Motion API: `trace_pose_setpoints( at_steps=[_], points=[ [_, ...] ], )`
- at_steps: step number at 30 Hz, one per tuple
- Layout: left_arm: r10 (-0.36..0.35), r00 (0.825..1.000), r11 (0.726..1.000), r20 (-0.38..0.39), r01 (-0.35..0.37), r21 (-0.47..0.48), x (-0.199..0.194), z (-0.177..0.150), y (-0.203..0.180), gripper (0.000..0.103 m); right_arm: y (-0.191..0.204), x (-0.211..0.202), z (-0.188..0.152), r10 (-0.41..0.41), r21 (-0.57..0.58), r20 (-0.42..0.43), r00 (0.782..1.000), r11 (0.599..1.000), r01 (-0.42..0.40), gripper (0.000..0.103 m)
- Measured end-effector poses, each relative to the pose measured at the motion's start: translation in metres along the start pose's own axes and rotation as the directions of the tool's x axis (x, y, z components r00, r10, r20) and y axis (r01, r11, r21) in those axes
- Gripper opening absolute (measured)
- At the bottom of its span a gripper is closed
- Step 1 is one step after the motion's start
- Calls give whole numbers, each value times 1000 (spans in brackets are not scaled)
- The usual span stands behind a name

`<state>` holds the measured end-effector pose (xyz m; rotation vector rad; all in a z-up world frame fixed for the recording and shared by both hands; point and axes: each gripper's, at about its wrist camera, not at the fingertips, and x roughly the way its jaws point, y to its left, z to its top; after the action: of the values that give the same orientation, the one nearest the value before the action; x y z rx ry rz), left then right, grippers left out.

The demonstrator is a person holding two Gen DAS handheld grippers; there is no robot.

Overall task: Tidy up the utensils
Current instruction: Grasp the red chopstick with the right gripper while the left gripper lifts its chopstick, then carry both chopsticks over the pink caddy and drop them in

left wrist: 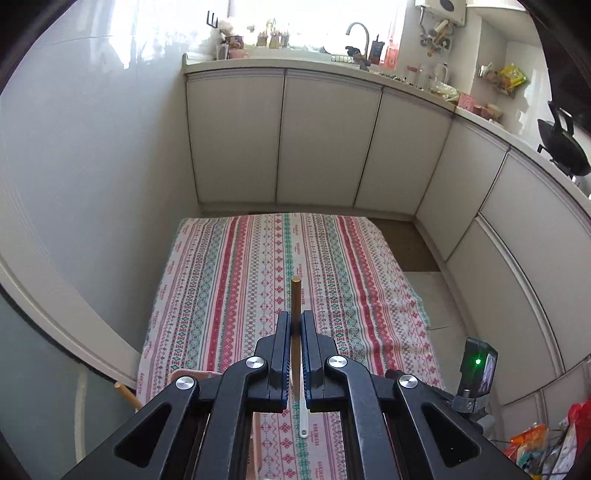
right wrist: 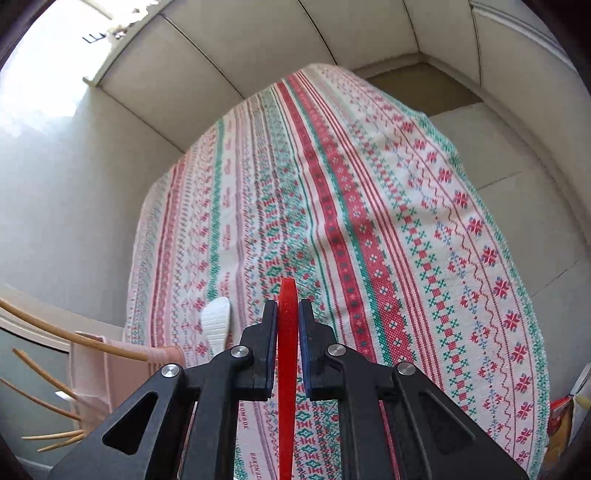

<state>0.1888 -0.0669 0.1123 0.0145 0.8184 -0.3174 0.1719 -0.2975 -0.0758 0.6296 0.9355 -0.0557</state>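
My left gripper is shut on a brown wooden utensil handle that sticks out past the fingertips, above the patterned tablecloth. A white utensil handle lies on the cloth under the gripper. My right gripper is shut on a red flat utensil handle, held above the tablecloth. A white ridged spoon-like utensil lies on the cloth left of it. A pink holder with several wooden sticks sits at the lower left.
White kitchen cabinets and a counter with a faucet stand beyond the table. A black wok sits at the right. A device with a green light and bags are at the lower right.
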Motion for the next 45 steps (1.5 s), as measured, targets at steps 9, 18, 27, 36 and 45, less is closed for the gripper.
trace_pose_setpoints(
  at_steps=[9, 18, 27, 36, 45],
  points=[
    [-26, 995, 1000, 95, 25, 3, -71, -10, 25, 5, 53, -70, -5, 97, -159, 158, 983, 985, -71, 12],
    [-11, 986, 1000, 164, 16, -25, -113, -27, 55, 5, 85, -94, -18, 156, -240, 182, 971, 964, -110, 12],
    [76, 979, 997, 188, -81, 19, -139, -53, 75, 5, 117, -130, -26, 245, -308, 251, 937, 938, -163, 12],
    [80, 995, 997, 54, -80, 14, -79, -70, 91, 6, 174, -153, -41, 399, -404, 315, 861, 877, -259, 12],
    [45, 989, 993, 144, -29, -112, -116, -91, 119, 45, 235, -148, -64, 510, -482, 353, 784, 818, -314, 12]
  ],
)
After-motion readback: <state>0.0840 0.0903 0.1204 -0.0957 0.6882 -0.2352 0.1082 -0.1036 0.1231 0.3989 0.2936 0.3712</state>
